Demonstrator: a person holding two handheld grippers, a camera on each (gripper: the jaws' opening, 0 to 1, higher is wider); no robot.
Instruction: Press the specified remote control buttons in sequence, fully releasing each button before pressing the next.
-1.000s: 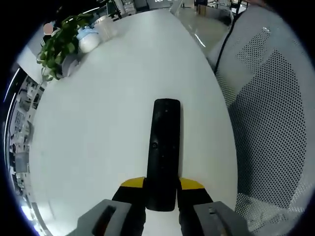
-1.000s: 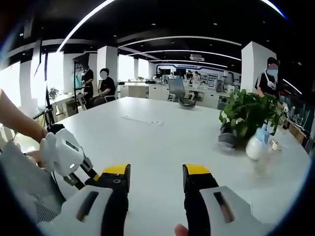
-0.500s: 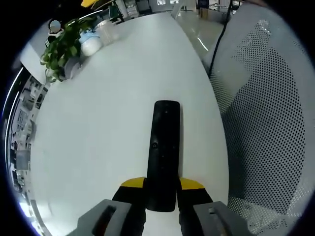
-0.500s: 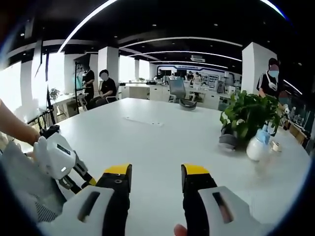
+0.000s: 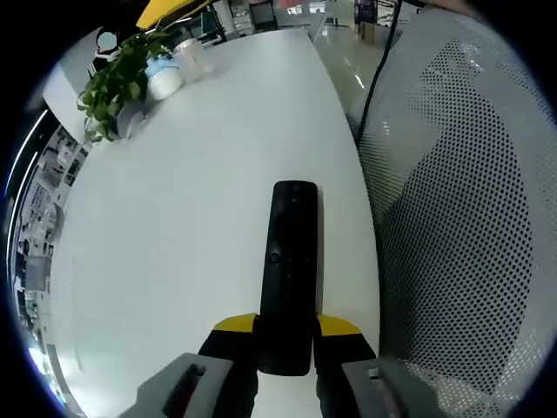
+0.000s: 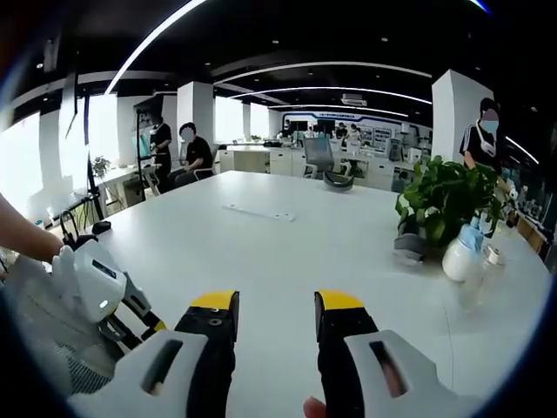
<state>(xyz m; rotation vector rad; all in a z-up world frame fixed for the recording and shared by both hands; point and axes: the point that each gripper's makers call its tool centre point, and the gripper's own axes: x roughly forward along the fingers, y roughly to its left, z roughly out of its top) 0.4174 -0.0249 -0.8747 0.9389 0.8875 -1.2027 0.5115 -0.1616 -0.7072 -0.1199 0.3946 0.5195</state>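
Observation:
A long black remote control (image 5: 288, 266) runs straight up the left gripper view, held over the white table (image 5: 191, 174). My left gripper (image 5: 285, 333) is shut on the remote's near end, its yellow-tipped jaws pressed against both sides. In the right gripper view my right gripper (image 6: 275, 319) hangs above the white table (image 6: 287, 244), its yellow-tipped jaws apart with nothing between them. The left gripper (image 6: 96, 292) shows at the lower left of that view as a white body in a person's hand.
A potted green plant (image 5: 117, 78) and a white bottle (image 5: 162, 74) stand at the table's far end; they show as the plant (image 6: 446, 202) and the bottle (image 6: 461, 255) on the right. A perforated mesh seat back (image 5: 461, 226) borders the table. People stand and sit in the office behind.
Both views have shifted a little with the hands. The left gripper has slid lower-left in the right gripper view, and the right jaws have closed in slightly. The remote stays gripped.

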